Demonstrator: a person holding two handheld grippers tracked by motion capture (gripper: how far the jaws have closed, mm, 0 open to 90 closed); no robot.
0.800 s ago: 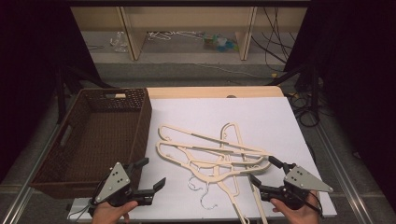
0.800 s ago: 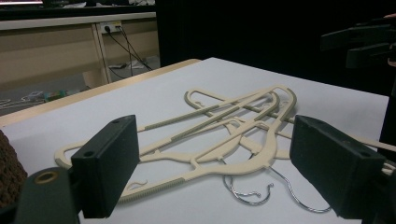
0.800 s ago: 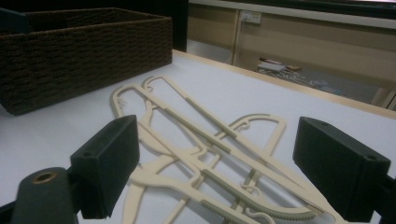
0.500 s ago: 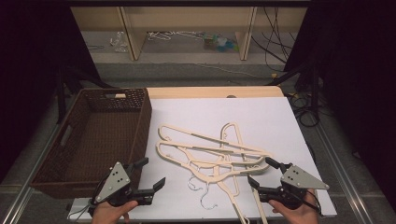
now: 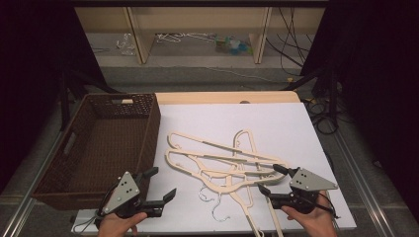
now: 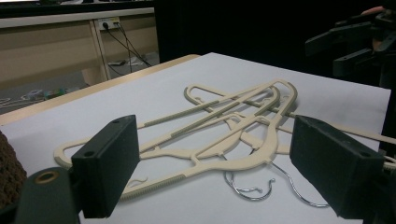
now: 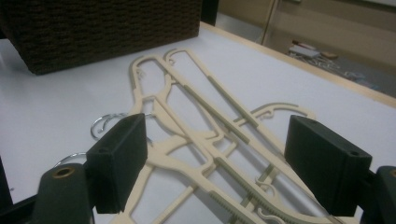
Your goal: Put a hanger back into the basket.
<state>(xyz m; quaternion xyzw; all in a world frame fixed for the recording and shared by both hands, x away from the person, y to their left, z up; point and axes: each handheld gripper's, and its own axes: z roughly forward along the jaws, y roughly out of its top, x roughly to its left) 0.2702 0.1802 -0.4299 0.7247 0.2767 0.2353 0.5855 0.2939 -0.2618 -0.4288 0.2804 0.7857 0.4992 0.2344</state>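
Observation:
Several cream plastic hangers (image 5: 222, 160) with metal hooks lie tangled in a pile on the white table top (image 5: 276, 128). My left gripper (image 5: 160, 185) is held open near the front edge, left of the pile, nothing between its jaws. The pile of hangers (image 6: 233, 126) lies ahead of it in the left gripper view. My right gripper (image 5: 274, 180) is open at the pile's front right, its jaws on either side of the hangers' near ends without pressing on them. In the right gripper view the hangers (image 7: 205, 140) run between the jaws.
A dark brown wicker basket (image 5: 64, 158) stands at the left of the table, its inside bare; it also shows as the basket (image 7: 93, 28) in the right gripper view. Wooden shelving (image 5: 197, 29) and cables lie beyond the far edge.
My right gripper has crept slightly left and forward toward the hangers. The left gripper and the pile have kept still.

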